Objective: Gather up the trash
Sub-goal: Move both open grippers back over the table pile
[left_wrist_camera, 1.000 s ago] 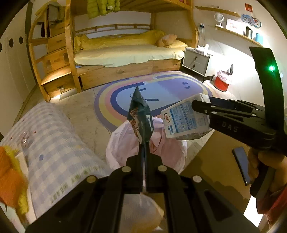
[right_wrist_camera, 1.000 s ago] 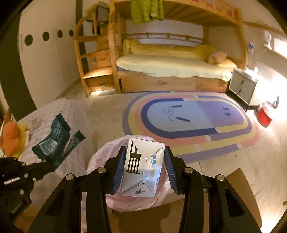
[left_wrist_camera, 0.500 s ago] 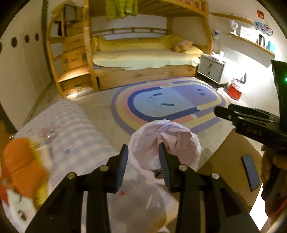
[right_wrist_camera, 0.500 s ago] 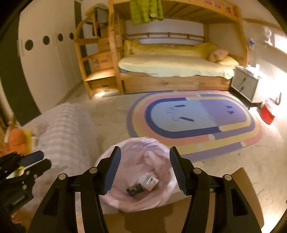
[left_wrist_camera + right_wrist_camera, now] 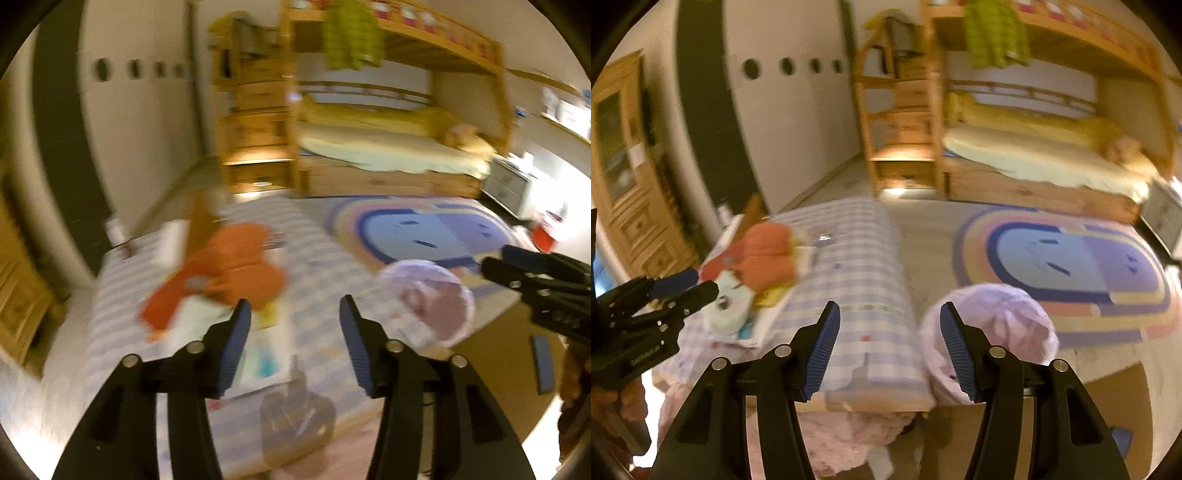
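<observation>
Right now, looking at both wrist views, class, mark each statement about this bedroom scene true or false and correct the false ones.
1. The right gripper holds a carton. False: nothing sits between its fingers.
2. The left gripper is empty. True; its jaws are opening.
3. The pink-lined bin stands on the checked tablecloth. False: it stands on the floor beside it.
4. An orange plush toy lies on the tablecloth. True.

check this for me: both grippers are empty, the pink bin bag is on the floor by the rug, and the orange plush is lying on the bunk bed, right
One thing is wrong: the orange plush lies on the checked cover near the grippers, not on the bunk bed; the right wrist view shows it. The rest holds: left gripper and right gripper are empty, pink bin bag by the rug.
</observation>
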A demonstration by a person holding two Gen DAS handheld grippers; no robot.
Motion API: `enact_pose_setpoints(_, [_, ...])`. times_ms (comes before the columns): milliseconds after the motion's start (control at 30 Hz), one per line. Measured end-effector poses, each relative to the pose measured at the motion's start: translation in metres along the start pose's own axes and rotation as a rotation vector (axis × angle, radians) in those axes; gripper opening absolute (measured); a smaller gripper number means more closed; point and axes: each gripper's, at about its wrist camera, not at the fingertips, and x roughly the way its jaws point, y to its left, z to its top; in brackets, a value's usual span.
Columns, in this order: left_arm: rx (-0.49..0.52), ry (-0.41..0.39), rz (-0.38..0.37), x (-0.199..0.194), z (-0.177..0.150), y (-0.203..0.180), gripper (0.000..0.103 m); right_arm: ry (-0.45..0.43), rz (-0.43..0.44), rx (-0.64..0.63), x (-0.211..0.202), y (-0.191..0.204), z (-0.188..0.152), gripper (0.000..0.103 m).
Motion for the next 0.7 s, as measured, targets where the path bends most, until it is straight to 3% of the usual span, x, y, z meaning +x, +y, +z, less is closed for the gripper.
enact_pose_setpoints(67, [-0.056,0.001,0.066,-0.009,-0.008,0.024,0.057,-0.001,0.047,-0.042,0.001,0.018,0.004,0.064])
enact_pose_setpoints(200, [-0.145,0.020,0.180,-0.021,-0.025,0.072,0.062,0.000,0.100,-0.106,0.008,0.048,0.008,0.067])
enact_pose_setpoints(333, [-0.211,0.037,0.246,-0.027,-0.035,0.102,0.067,0.009,0.144,-0.146,0.020,0.073,0.012,0.068])
enact_pose_setpoints(500, [-0.248,0.055,0.287,-0.023,-0.047,0.132,0.067,0.042,0.178,-0.201,0.052,0.101,0.013,0.068])
enact_pose_setpoints(700, [-0.257,0.070,0.325,-0.008,-0.056,0.147,0.069,0.046,0.157,-0.231,0.093,0.118,0.025,0.066])
